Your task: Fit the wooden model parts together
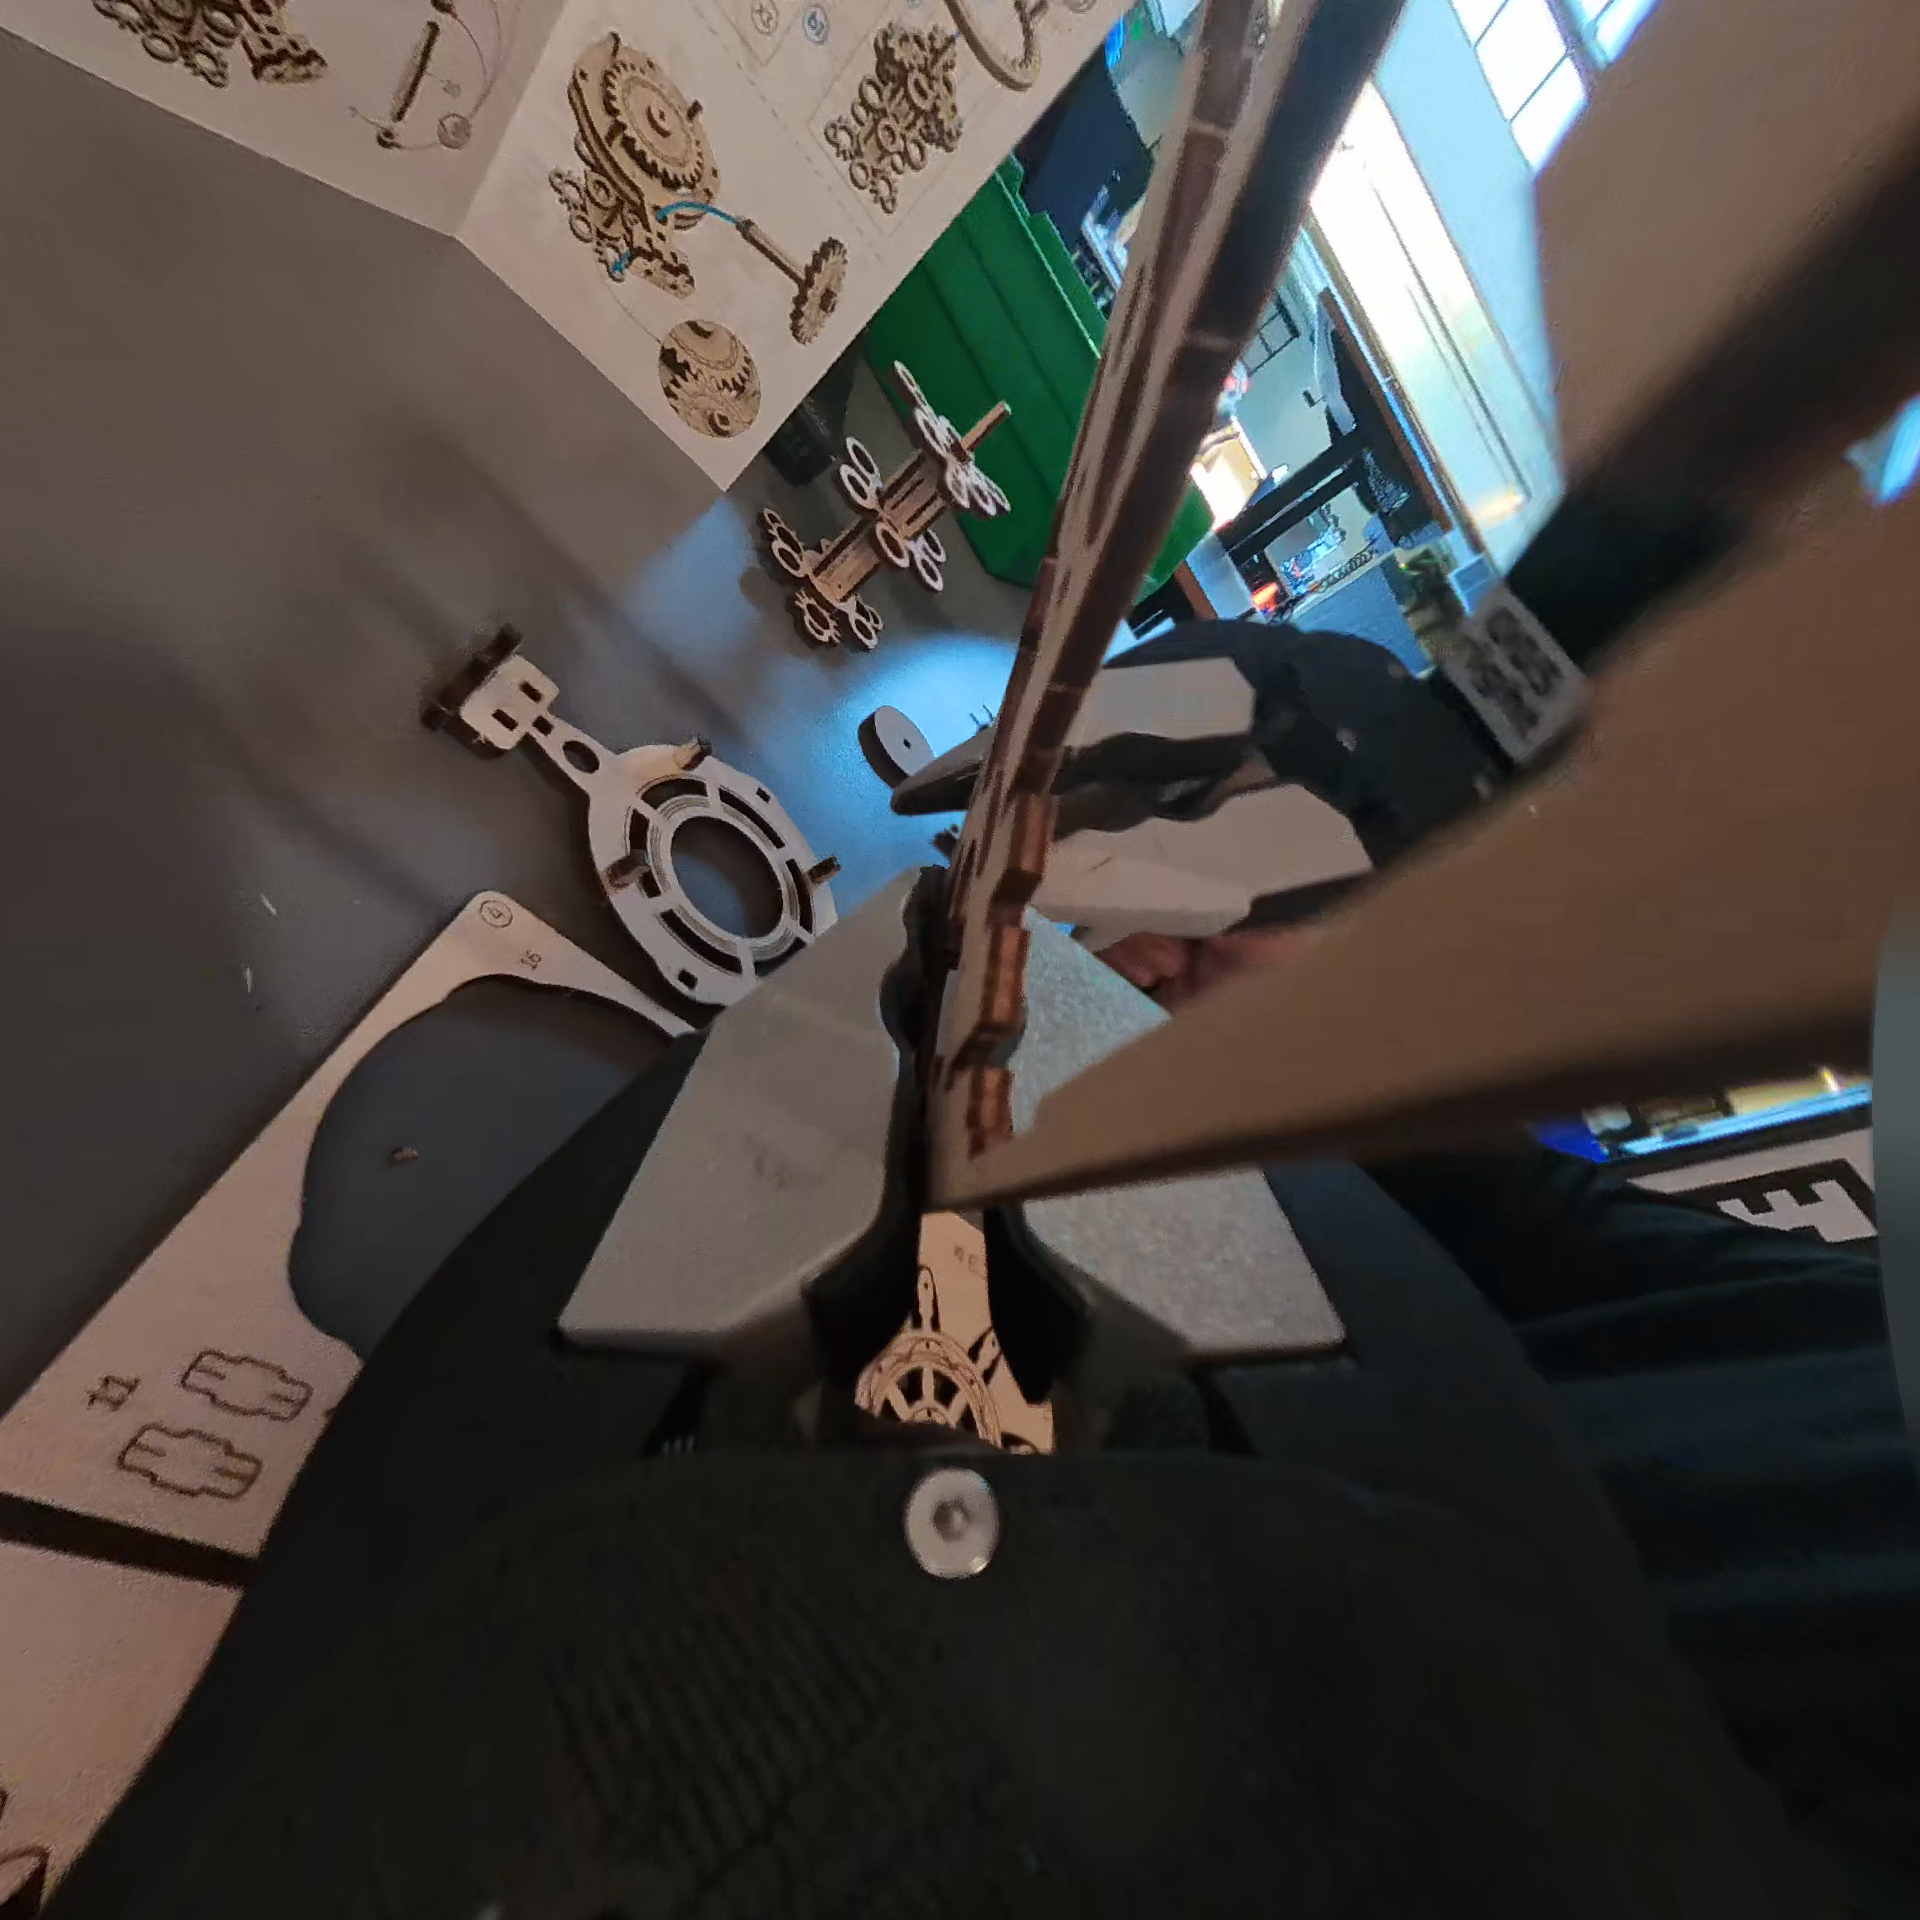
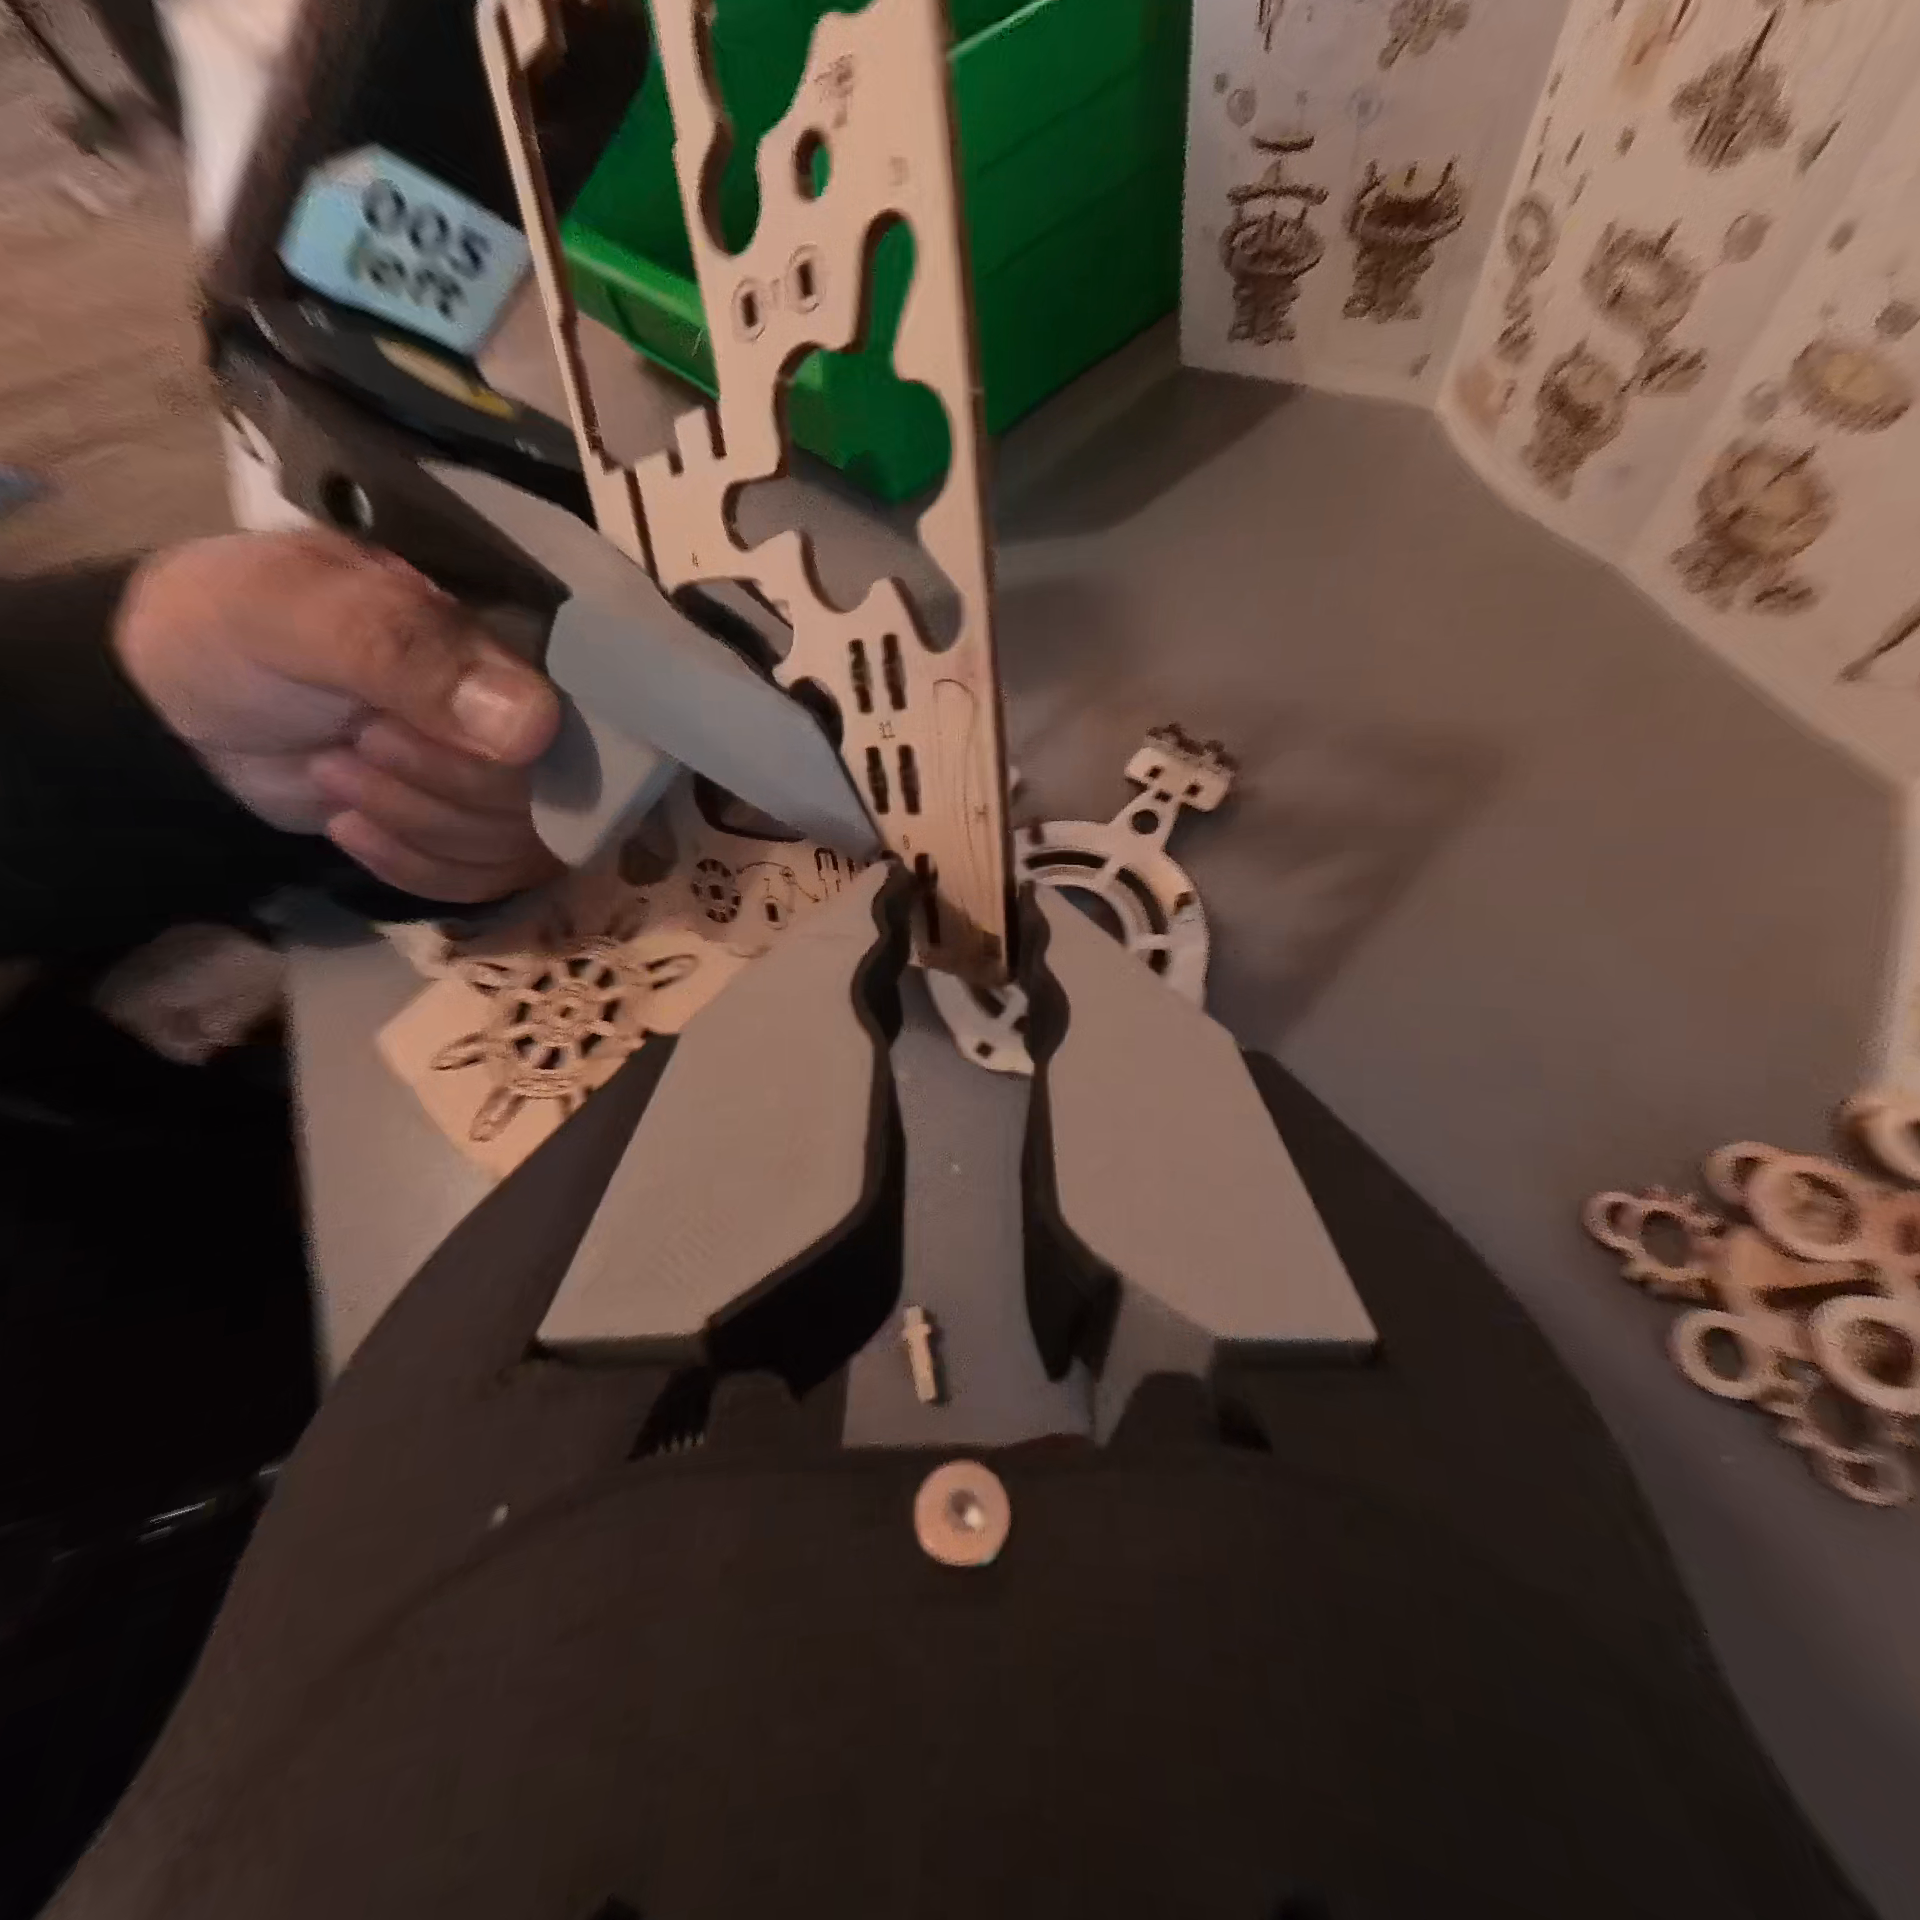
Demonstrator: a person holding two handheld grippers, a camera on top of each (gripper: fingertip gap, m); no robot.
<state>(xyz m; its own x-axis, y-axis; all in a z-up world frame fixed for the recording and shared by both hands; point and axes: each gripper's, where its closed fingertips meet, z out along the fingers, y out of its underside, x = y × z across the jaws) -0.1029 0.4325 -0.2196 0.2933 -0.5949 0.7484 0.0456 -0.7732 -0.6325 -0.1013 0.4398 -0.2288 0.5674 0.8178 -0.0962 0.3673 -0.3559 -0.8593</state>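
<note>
My left gripper (image 1: 940,966) is shut on a tall laser-cut wooden sheet (image 1: 1101,540) and holds it upright, edge-on to its camera. In the right wrist view the left gripper (image 2: 831,810) clamps the sheet (image 2: 935,582) from the left. My right gripper (image 2: 961,925) is open, and its fingers straddle the sheet's bottom end with small gaps. It also shows behind the sheet in the left wrist view (image 1: 977,842). A small wooden peg (image 2: 920,1361) lies on the table between the right fingers. A wooden ring part with a stem (image 1: 613,821) (image 2: 1164,914) lies flat just beyond.
A gear assembly (image 1: 883,540) (image 2: 1829,1278) lies on the grey table. A second cut-out sheet (image 1: 156,1351) (image 2: 561,1029) lies flat at the left. A folded instruction sheet (image 1: 644,156) (image 2: 1714,364) and a green bin (image 1: 987,343) (image 2: 1070,208) stand behind. A hand (image 2: 343,686) holds the left gripper.
</note>
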